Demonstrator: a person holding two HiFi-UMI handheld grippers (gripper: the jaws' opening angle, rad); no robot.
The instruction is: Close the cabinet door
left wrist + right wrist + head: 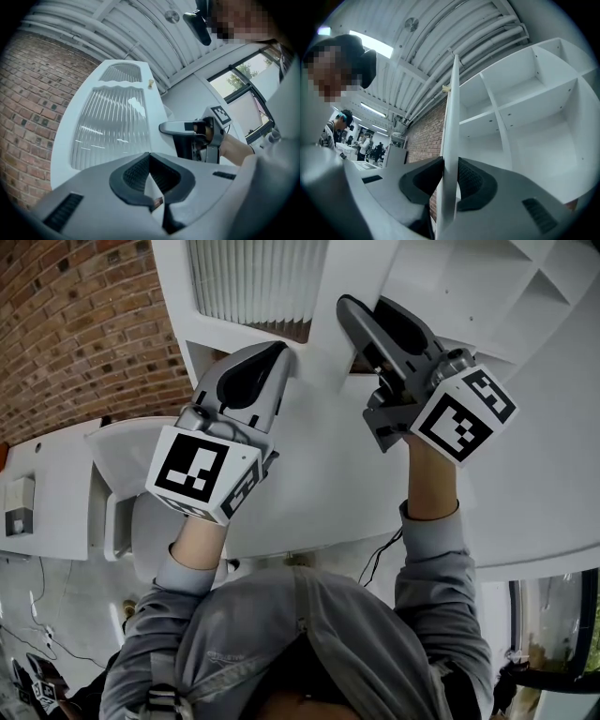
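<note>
The white cabinet door (253, 277) with a ribbed glass panel stands swung out from the cabinet. In the left gripper view the door (108, 126) fills the middle, with a small knob (151, 84) near its free edge. My right gripper (367, 307) straddles that free edge. In its own view the door's edge (450, 117) runs up between the jaws of my right gripper (450, 161), with the pads snug against both faces. My left gripper (281, 352) is shut and empty, its tip close to the door's outer face below the glass; whether it touches I cannot tell.
Open white cabinet shelves (525, 108) lie to the right of the door, also seen as shelves (487, 287) at the top right. A brick wall (66, 324) stands to the left. People stand at tables (361, 150) in the far background.
</note>
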